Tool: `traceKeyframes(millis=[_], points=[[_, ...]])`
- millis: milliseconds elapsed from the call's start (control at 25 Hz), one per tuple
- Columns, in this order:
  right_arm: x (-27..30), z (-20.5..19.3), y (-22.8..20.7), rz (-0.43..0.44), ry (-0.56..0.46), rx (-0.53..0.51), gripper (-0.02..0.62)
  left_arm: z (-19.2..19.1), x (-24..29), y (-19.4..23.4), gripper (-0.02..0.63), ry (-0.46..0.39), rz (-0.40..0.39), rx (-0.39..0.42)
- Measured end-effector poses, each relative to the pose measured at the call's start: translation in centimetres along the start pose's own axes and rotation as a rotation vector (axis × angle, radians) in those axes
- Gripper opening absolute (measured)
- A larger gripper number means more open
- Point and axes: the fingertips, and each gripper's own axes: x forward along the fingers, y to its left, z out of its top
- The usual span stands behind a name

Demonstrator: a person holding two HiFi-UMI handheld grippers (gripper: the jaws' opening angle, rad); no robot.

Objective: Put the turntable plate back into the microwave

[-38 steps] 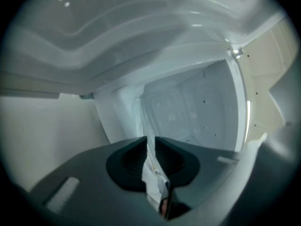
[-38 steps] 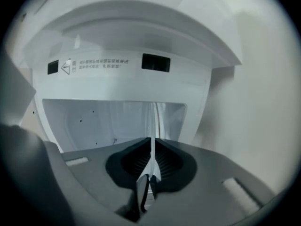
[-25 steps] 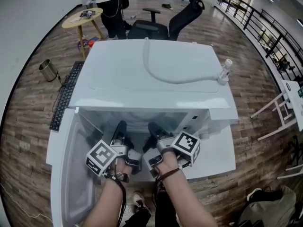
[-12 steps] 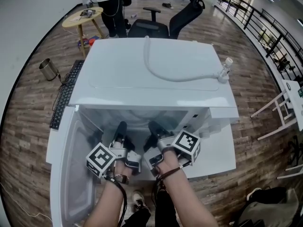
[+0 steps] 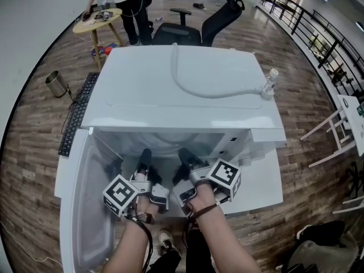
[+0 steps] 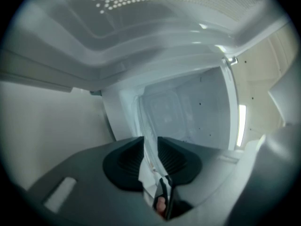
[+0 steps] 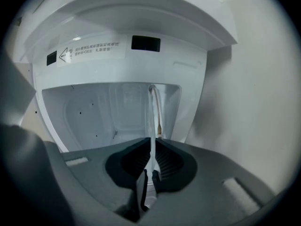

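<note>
A clear glass turntable plate point(image 6: 149, 126) is held on edge inside the open white microwave point(image 5: 170, 95). Its rim runs between the jaws in both gripper views. My left gripper point(image 6: 150, 144) reaches level into the cavity. Its jaws have just been opening, and the plate's rim stands between the pads with a little slack. My right gripper point(image 7: 153, 147) is shut on the plate's point(image 7: 152, 121) rim, close to the cavity's right wall. In the head view both grippers, left point(image 5: 145, 155) and right point(image 5: 183, 155), sit side by side in the opening, and the microwave's top hides the plate.
The microwave door point(image 5: 91, 209) hangs open at the left. A white hose point(image 5: 210, 92) lies on the microwave's top. A keyboard point(image 5: 77, 115) and a metal bin point(image 5: 55, 83) are at the left. Behind are an office chair point(image 5: 193, 27) and a person at a round table point(image 5: 99, 19).
My left gripper has drawn back slightly toward me. The right gripper has kept still. The person at the back has leant over the round table.
</note>
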Motion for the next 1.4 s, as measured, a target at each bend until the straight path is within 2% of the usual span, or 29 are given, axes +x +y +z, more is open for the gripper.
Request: traceKeyframes(millis=[440, 560, 680, 920, 1400], points=[[-0.6, -0.3, -0.5, -0.010, -0.004, -0.005, 0.032, -0.7, -0.7, 0.7, 0.071, 0.023, 0.025, -0.005], [-0.9, -0.4, -0.6, -0.025, 0.004, -0.038, 0.027, -1.1, -1.0, 0.8, 0.051, 0.040, 0.054, 0.034], [-1.3, -0.5, -0.7, -0.040, 0.011, -0.077, 0.002, -1.5, -1.4, 1.1, -0.019, 0.064, 0.099, 0.101], [-2.3, -0.3, -0.9, -0.054, 0.010, -0.120, 0.000, -2.2, -2.0, 0.4, -0.018, 0.086, 0.093, 0.164], [-6.1, -0.7, 0.1, -0.103, -0.013, -0.330, 0.000, -3.2, -4.2, -3.1, -0.018, 0.184, 0.072, 0.611]])
